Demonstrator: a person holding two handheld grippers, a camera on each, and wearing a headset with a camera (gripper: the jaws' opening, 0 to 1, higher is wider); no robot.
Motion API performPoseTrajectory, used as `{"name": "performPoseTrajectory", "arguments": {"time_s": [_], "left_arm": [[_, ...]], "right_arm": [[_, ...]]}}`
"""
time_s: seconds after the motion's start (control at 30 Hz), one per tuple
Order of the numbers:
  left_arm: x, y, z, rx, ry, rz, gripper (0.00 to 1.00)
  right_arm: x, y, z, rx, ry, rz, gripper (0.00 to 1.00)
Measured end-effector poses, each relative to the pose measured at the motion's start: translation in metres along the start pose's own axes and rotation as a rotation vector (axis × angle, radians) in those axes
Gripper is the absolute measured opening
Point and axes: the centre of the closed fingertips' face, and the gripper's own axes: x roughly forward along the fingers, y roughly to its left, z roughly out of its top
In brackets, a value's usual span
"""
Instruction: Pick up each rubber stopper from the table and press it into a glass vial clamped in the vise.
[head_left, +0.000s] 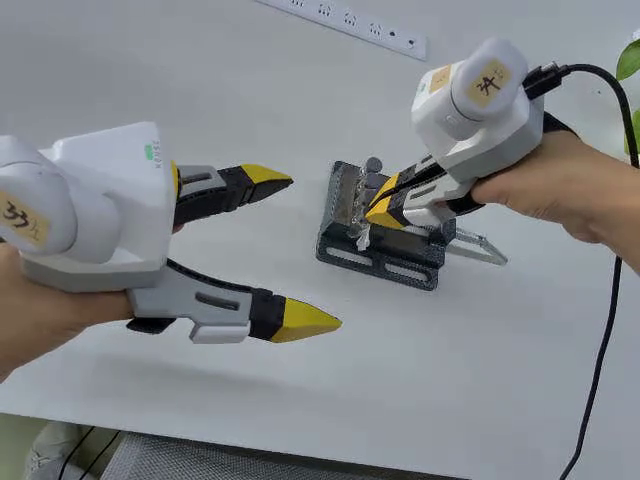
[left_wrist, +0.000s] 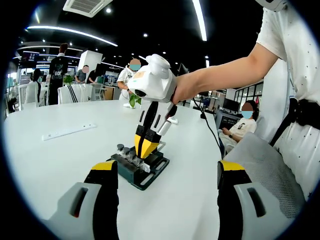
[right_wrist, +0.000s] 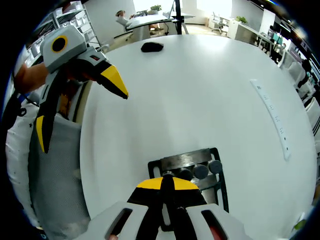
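Note:
A small black vise (head_left: 395, 262) stands on the white table and clamps a row of glass vials (head_left: 361, 236). Grey rubber stoppers (head_left: 373, 165) cap the far vials. My right gripper (head_left: 382, 207) is shut, its yellow tips pressed down onto a vial at the vise's near end; I cannot see a stopper between them. In the right gripper view the shut tips (right_wrist: 167, 183) cover the near part of the vise (right_wrist: 165, 162), with grey stoppers (right_wrist: 201, 171) beside them. My left gripper (head_left: 300, 250) hangs open and empty to the left of the vise, facing it (left_wrist: 140, 172).
A white power strip (head_left: 350, 20) lies at the table's far edge. A black cable (head_left: 600, 350) trails down the right side. The table's front edge (head_left: 300, 450) is near. A black mouse (right_wrist: 152, 47) lies far across the table. People stand in the background.

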Motion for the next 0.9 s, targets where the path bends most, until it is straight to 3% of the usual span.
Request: {"name": "performPoseTrajectory", "arguments": {"time_s": [0.43, 0.9], "left_arm": [[0.0003, 0.0020, 0.0017, -0.003, -0.009, -0.002, 0.80], [0.0022, 0.0026, 0.0023, -0.008, -0.015, -0.003, 0.79]], "right_arm": [[0.0024, 0.0034, 0.0018, -0.101, 0.067, -0.040, 0.00], [0.0038, 0.0017, 0.0021, -0.145, 0.094, -0.067, 0.00]]}}
